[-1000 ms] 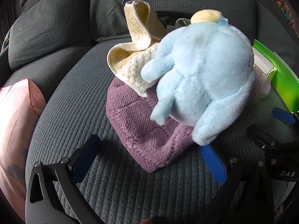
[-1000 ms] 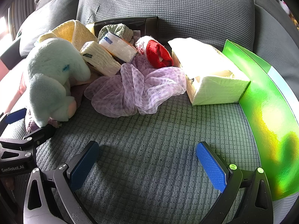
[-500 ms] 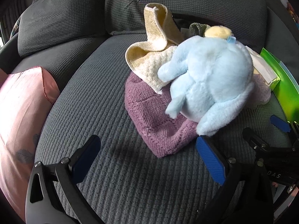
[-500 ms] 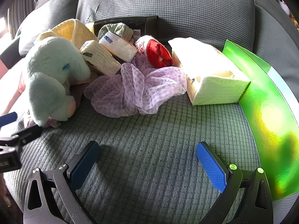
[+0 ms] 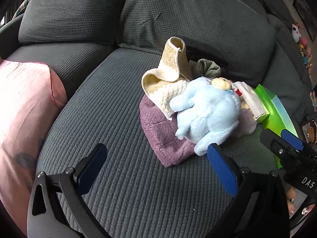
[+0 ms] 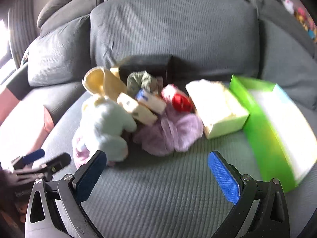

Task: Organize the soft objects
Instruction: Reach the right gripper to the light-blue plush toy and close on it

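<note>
A pile of soft things lies on the grey sofa seat [image 5: 111,103]. A light blue plush toy [image 5: 208,115] lies on a purple knitted cloth [image 5: 160,132], with a cream towel [image 5: 168,79] behind it. In the right wrist view the plush [image 6: 105,127] sits left of a lilac mesh sponge [image 6: 172,132], a red and pink item [image 6: 178,99] and wrapped packs [image 6: 138,107]. My left gripper [image 5: 156,168] is open and empty, in front of the pile. My right gripper [image 6: 156,174] is open and empty, also short of the pile.
A white tissue pack [image 6: 216,107] and a green box [image 6: 277,127] stand at the right. A pink cushion [image 5: 21,119] lies at the left. A dark box [image 6: 146,65] sits against the back cushions [image 5: 188,19]. The right gripper also shows in the left wrist view [image 5: 289,148].
Both grippers have pulled back and up from the pile, so the objects look smaller and farther. The right wrist view is blurred by motion. Nothing was picked up.
</note>
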`<state>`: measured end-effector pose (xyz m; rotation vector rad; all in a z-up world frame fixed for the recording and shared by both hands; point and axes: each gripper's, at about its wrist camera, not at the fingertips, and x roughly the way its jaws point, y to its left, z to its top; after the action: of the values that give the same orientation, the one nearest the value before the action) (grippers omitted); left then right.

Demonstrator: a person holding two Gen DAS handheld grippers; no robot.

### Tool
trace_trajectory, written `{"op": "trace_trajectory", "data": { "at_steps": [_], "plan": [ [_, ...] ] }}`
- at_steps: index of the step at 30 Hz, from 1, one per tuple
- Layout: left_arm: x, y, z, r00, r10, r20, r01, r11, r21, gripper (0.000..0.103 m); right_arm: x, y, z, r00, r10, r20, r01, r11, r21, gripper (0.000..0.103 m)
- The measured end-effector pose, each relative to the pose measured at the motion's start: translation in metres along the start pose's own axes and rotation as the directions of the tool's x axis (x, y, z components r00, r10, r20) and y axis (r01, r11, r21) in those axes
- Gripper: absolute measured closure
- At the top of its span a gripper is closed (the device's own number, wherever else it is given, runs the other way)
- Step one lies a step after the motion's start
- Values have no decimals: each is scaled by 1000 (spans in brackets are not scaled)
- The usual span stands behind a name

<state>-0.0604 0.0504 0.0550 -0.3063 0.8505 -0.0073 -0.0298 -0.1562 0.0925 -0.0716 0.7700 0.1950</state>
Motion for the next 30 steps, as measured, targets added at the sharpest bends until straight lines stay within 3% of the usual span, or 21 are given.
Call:
{"op": "trace_trajectory", "data": {
  "at_steps": [7,12,16,21,27,30],
  "plan": [
    [-10,-5,4,998,-25,66,23,999,24,5,-23,31,43,999,13,44,-14,1000,17,0],
    [-6,4,10,997,-49,61,50,999,-20,13,-22,31,66,991,116,62,-122,986,113,0],
    [-9,11,9,996,-53,68,56,998,-41,15,-14,37,51,978,183,96,-190,979,73,0],
    [-11,16,9,995,-68,77,74,995,-73,19,-2,40,40,978,201,62,-206,976,73,0],
    [-13,11,7,994,-69,83,72,997,-40,20,-3,46,34,975,219,45,-221,974,44,0],
    [-15,10,7,993,-80,86,83,996,-35,20,-4,44,33,970,237,46,-240,969,62,6]
  ]
}}
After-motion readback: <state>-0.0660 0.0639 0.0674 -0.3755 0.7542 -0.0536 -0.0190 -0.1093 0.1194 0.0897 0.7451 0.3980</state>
